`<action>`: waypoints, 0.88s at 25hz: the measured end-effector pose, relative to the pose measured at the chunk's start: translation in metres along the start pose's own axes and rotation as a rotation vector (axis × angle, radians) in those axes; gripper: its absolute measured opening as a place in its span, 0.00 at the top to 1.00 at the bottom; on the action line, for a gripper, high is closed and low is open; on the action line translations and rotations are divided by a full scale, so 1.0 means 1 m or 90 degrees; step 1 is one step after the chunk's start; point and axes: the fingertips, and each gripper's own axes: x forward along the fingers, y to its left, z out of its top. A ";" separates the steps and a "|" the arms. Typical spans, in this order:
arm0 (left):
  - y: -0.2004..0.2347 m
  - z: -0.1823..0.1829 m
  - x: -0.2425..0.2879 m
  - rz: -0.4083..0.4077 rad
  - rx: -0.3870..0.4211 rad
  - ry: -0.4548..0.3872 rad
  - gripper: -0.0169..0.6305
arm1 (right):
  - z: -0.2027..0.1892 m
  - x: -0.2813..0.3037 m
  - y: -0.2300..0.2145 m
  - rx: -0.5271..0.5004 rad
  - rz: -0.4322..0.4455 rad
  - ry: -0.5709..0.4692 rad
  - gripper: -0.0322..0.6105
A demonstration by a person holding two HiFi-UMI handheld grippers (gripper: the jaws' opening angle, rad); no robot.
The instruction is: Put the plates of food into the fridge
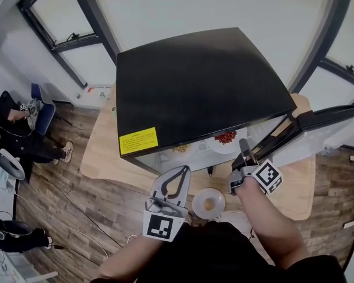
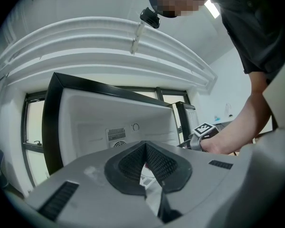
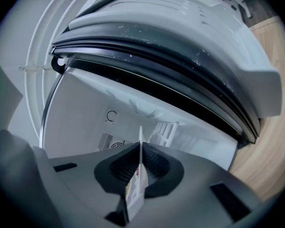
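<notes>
left hand-held gripper (image 2: 143, 148) — jaws together, empty, near torso | right hand-held gripper (image 3: 140, 151) — forearm outstretched, jaws clamped on plate (image 3: 134, 197) rim

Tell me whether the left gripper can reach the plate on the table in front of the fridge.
Probably yes. The plate sits on the table just beside the left gripper, with nothing between them. Its jaws are shut and would need opening first.
</notes>
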 end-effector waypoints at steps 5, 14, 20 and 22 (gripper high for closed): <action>0.001 -0.001 0.000 -0.015 0.035 0.016 0.97 | -0.001 0.011 -0.005 0.008 -0.026 -0.003 0.90; 0.009 -0.001 -0.007 0.005 0.032 0.015 0.97 | 0.000 0.035 -0.013 -0.092 -0.098 0.021 0.89; 0.017 -0.001 -0.010 0.031 0.002 0.013 0.97 | 0.002 0.035 -0.011 -0.239 -0.146 0.055 0.78; 0.018 -0.003 -0.010 0.053 -0.051 0.007 0.97 | 0.005 0.031 -0.011 -0.256 -0.146 0.054 0.75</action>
